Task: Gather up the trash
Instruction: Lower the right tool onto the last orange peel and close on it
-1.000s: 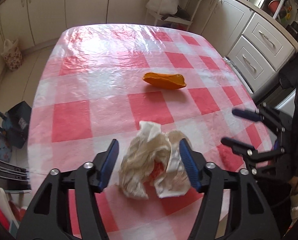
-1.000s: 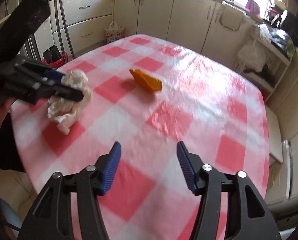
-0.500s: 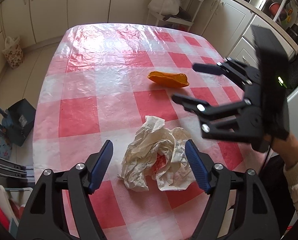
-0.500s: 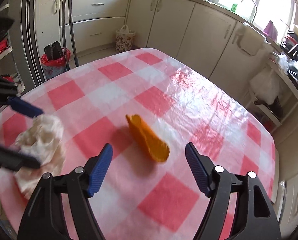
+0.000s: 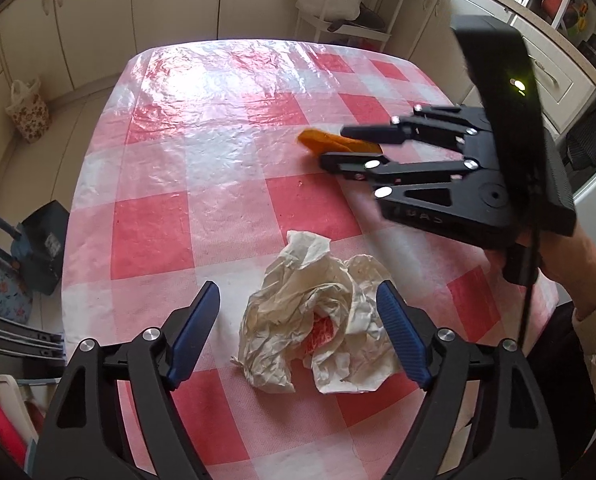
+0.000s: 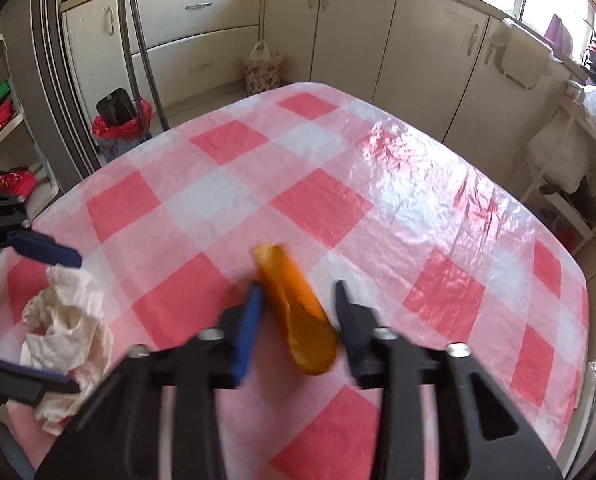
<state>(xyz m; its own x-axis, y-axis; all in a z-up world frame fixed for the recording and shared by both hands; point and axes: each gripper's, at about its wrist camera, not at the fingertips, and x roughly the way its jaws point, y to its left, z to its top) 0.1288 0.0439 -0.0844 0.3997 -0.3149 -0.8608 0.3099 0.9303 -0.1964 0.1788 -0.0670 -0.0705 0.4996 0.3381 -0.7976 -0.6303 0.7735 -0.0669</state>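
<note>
On the table [image 5: 226, 160] with the red and white checked cover, the right gripper [image 6: 298, 320] is closing its jaws around the orange peel [image 6: 298, 312], which lies between the blue pads, but I cannot tell if they press on it already. The left gripper [image 5: 298, 328] is opening wide around the crumpled paper [image 5: 318, 316] without touching it. The paper lies near the table edge, well apart from the peel.

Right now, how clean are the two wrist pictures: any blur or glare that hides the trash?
Right wrist view: the right gripper is smeared by motion blur as its jaws close, with the orange peel between them and soft-edged. Window glare whitens the far tablecloth. Left wrist view: sharp on the crumpled paper wrapper; glare only on the cloth's far end; fisheye bends the cabinets.
</note>
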